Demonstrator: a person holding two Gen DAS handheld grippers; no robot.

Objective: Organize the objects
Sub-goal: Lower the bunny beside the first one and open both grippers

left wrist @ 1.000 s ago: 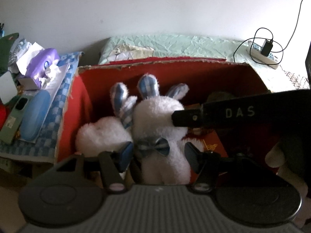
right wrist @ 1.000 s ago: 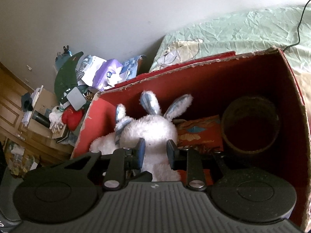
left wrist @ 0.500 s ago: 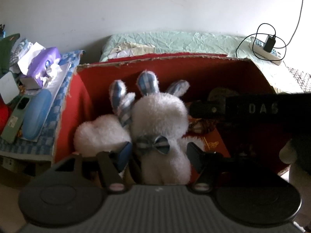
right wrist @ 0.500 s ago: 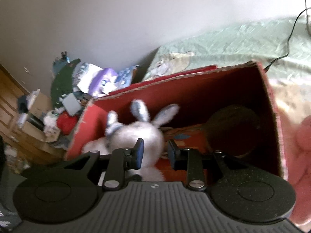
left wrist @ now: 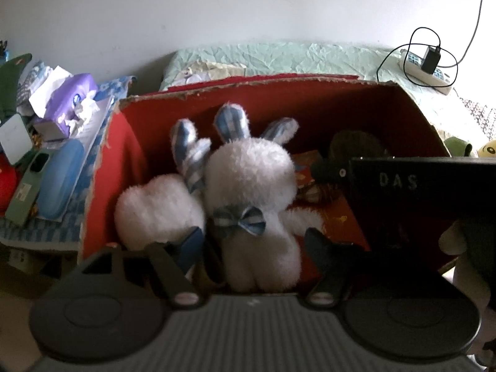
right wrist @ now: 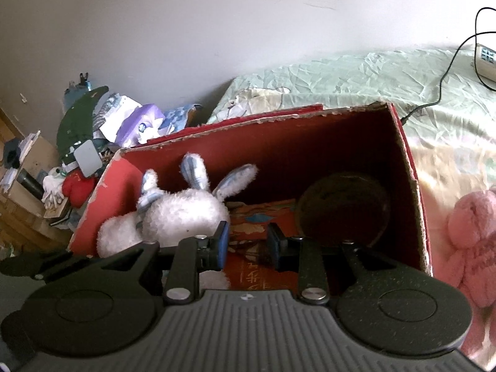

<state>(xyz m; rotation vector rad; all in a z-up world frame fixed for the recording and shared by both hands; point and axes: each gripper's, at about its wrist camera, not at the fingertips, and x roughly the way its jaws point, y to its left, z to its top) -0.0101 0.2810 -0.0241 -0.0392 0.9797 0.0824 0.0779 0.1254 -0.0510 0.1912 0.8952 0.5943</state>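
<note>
A red cardboard box [left wrist: 102, 167] stands on the bed, and two white plush rabbits lie in its left half. The nearer rabbit [left wrist: 257, 186], with blue checked ears and a bow, has its body between the fingers of my left gripper [left wrist: 252, 245]. Those jaws are opening and the pads stand just off the fur. The second rabbit [left wrist: 158, 207] lies to its left. My right gripper [right wrist: 248, 245] hovers open over a red printed packet [right wrist: 263, 217] inside the box [right wrist: 409, 167], with nothing between its pads. One of its black fingers [left wrist: 403, 183] crosses the left wrist view.
A dark round container [right wrist: 341, 207] sits in the box's right half. A pink plush toy [right wrist: 474, 248] lies on the green sheet right of the box. A power strip with charger and cable [left wrist: 427, 68] lies at the back right. A cluttered stand with a purple tissue pack [left wrist: 71, 99] is on the left.
My left gripper's fingers have spread apart and come off the rabbit's body. My right gripper has drawn back to the right, and the pink plush has come into its view.
</note>
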